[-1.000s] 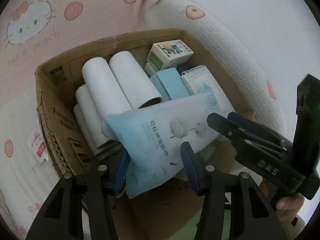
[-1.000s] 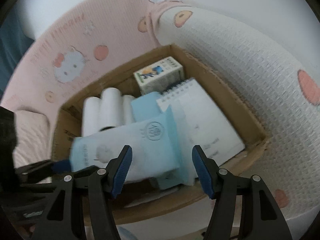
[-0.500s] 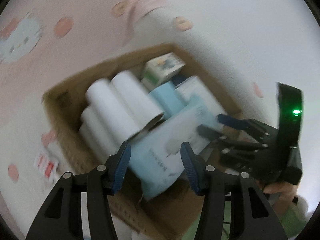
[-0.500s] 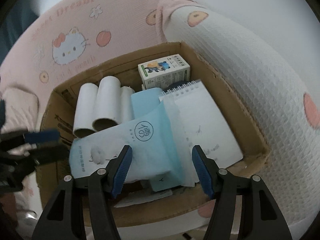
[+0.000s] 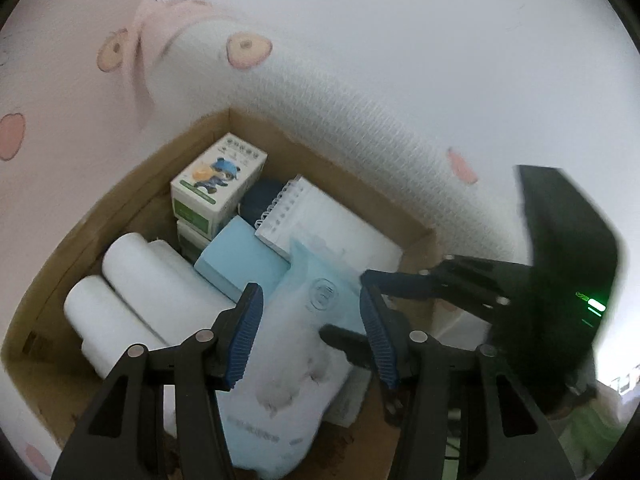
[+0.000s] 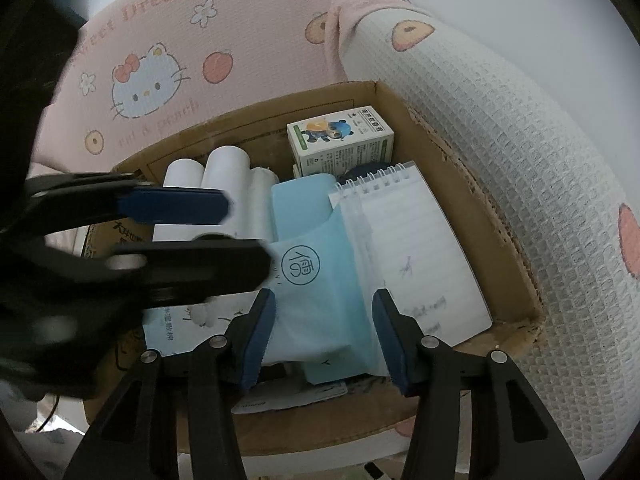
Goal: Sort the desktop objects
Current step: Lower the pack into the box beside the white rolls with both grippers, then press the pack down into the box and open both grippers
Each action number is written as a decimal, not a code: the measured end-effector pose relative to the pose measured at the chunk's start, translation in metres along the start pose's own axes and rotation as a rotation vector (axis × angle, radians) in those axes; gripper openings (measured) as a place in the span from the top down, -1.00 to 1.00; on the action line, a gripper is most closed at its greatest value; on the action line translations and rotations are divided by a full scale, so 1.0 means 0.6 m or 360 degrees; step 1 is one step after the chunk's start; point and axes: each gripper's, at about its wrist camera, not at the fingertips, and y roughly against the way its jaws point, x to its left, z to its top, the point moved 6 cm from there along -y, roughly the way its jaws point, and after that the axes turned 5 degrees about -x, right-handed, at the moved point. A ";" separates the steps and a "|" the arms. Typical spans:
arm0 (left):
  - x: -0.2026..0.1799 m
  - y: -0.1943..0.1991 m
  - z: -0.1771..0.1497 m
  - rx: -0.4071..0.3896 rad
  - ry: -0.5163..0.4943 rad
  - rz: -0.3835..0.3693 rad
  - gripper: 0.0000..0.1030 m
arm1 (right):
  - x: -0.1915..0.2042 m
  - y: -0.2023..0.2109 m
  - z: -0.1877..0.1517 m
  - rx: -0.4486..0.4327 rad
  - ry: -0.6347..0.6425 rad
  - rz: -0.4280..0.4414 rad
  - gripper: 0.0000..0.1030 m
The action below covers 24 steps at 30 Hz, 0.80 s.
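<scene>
A light blue wet-wipes pack (image 5: 292, 384) (image 6: 320, 292) lies on top of the things in a cardboard box (image 5: 132, 184) (image 6: 516, 280). In the box are white paper rolls (image 5: 132, 300) (image 6: 224, 176), a green-and-white carton (image 5: 218, 184) (image 6: 340, 140), a spiral notepad (image 5: 332, 220) (image 6: 416, 248) and a flat blue box (image 5: 240, 264) (image 6: 296, 208). My left gripper (image 5: 310, 332) is open above the pack. My right gripper (image 6: 324, 340) is open above the pack's end. Each gripper shows in the other's view, the right (image 5: 360, 308) and the left (image 6: 224, 232).
The box sits on bedding: a pink Hello Kitty sheet (image 6: 152, 80) behind and left, and a white waffle-weave blanket (image 5: 360, 120) (image 6: 520, 160) along the right side. A white wall is beyond.
The left gripper let go of the wipes pack and swung to the right over the box, toward the right gripper. The pack now rests in the box. The right gripper rose slightly.
</scene>
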 end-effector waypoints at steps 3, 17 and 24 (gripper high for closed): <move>0.000 -0.033 0.004 0.0106 0.0004 -0.0013 0.13 | -0.006 -0.003 0.002 0.0003 -0.0007 0.0043 0.07; 0.005 -0.060 -0.013 0.0237 0.0122 -0.0032 0.52 | -0.028 -0.019 0.005 0.0126 -0.0018 0.0136 -0.28; 0.015 -0.045 -0.036 0.0282 0.0225 -0.0006 0.61 | 0.011 -0.013 -0.004 0.0205 0.0170 0.0265 0.19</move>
